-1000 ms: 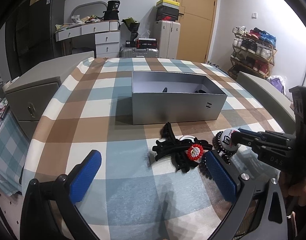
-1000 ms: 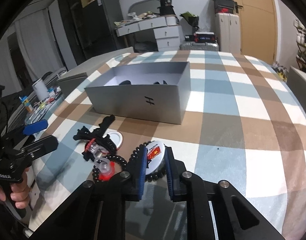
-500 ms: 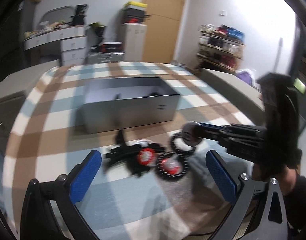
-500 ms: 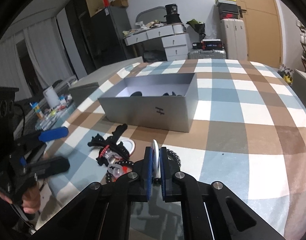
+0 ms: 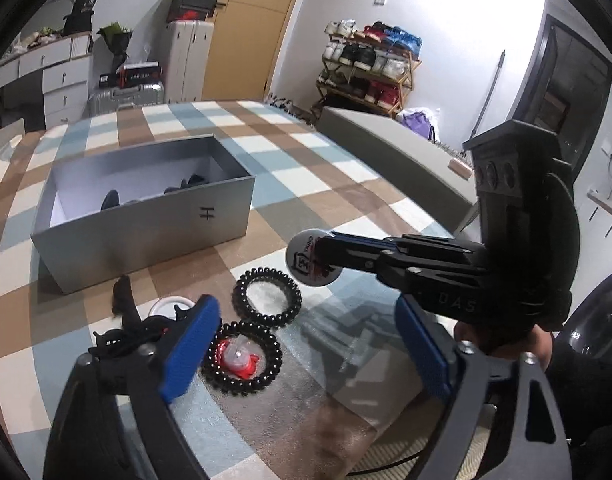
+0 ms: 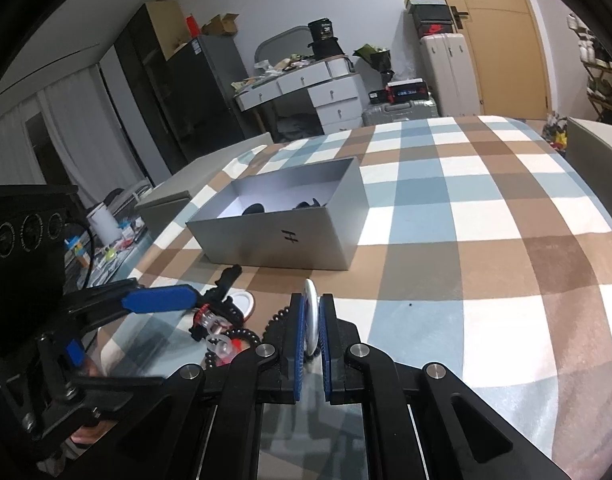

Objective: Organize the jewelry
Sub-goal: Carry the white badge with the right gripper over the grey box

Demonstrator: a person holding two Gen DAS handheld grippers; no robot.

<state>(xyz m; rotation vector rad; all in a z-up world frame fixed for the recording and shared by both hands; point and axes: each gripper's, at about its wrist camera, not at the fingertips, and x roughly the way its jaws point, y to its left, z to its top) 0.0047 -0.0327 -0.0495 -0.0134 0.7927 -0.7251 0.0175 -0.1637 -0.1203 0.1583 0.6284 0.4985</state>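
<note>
The round badge (image 6: 311, 322), a flat metal disc with a printed white face, is clamped on its edge between the blue pads of the right tool (image 6: 311, 344) and is held in the air, above the near part of the bed (image 6: 506, 216). In the left wrist view the badge (image 5: 311, 258) shows its face with a red and black print. The grey box (image 6: 290, 236), a rectangular cardboard one with matte walls and an open top, lies ahead of the badge and a little to the left, with its long axis running away toward the far left; some dark items are already inside. I judge that the right tool must go forward and over the near wall to drop the badge in.

The left tool (image 5: 306, 356) stands wide apart and holds nothing. Below it, on the checked blanket, rest two black spiral hair ties (image 5: 267, 297), one of them around a red and clear plastic piece (image 5: 238, 359), and beside them a black claw clip (image 5: 124, 320) over a small white ring. The left tool is the nearer to these.
</note>
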